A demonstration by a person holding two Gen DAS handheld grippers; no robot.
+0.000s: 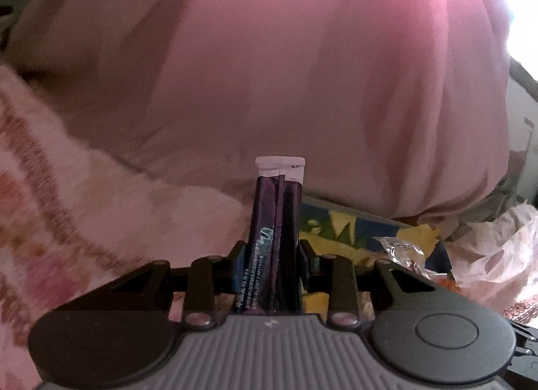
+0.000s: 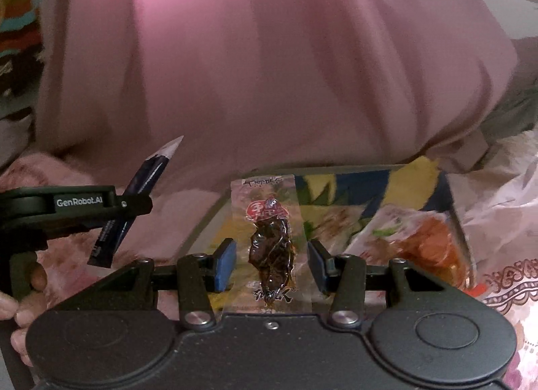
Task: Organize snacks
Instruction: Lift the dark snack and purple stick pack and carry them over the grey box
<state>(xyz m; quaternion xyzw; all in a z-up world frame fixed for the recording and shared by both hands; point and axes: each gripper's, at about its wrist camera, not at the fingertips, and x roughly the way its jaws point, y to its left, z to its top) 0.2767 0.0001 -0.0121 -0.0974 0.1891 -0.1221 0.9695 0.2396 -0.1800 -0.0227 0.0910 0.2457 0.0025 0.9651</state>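
Observation:
A dark purple stick packet (image 1: pixel 277 195) with a white sealed top stands upright between the pads of my left gripper (image 1: pixel 274 252), which is shut on its lower half. In the right wrist view that same gripper (image 2: pixel 131 211) comes in from the left with the purple stick (image 2: pixel 148 174) tilted in it. My right gripper (image 2: pixel 271 262) holds a clear packet (image 2: pixel 269 221) of dark brown snack with a red label. The packet stands upright and its side edges sit against the blue pads (image 2: pixel 224 263).
A box printed in yellow and blue (image 2: pixel 336 188) lies just ahead, with an orange snack bag (image 2: pixel 427 242) and a clear wrapped snack (image 1: pixel 400 248) in it. A thin plastic bag (image 1: pixel 497 255) lies right. A person's pink garment (image 1: pixel 269 70) fills the background; a floral blanket (image 1: pixel 50 188) lies left.

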